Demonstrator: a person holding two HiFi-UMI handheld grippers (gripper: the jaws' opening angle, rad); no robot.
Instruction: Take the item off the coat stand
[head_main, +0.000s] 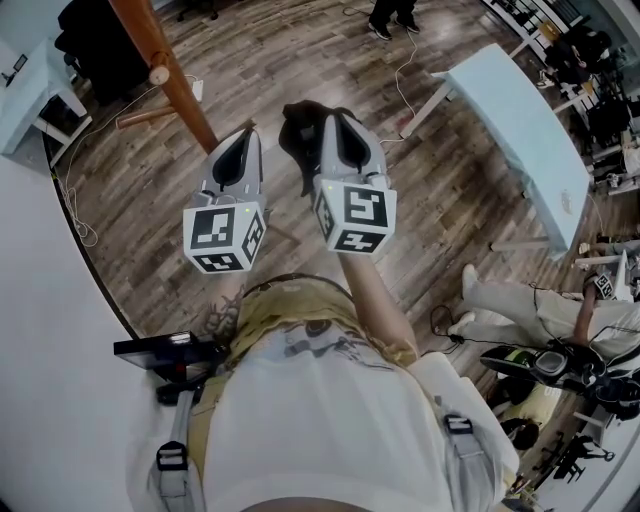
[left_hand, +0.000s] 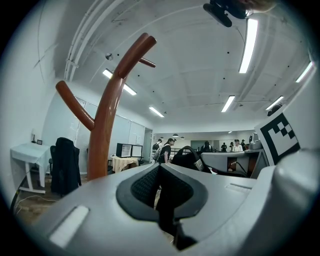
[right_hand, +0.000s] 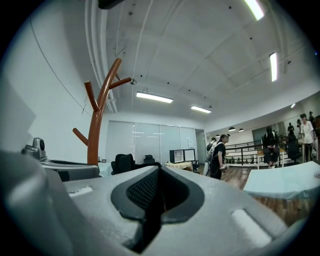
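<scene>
Your right gripper (head_main: 337, 124) has its jaws closed on the item (head_main: 298, 132), just right of the bare stand (head_main: 172, 78). The left gripper (head_main: 240, 142) is closed and empty. The pinch looks thin, so a jerk could drop the item on the floor (head_main: 450, 200).

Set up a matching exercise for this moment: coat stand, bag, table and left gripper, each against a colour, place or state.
Things:
1. coat stand
2. black bag
3. table
4. left gripper

Descriptions:
a. light blue
b. jaws together, nothing between them
c. at the right gripper's jaws
d. reddish-brown

Pairs: 1-d, 2-c, 3-a, 4-b.
</scene>
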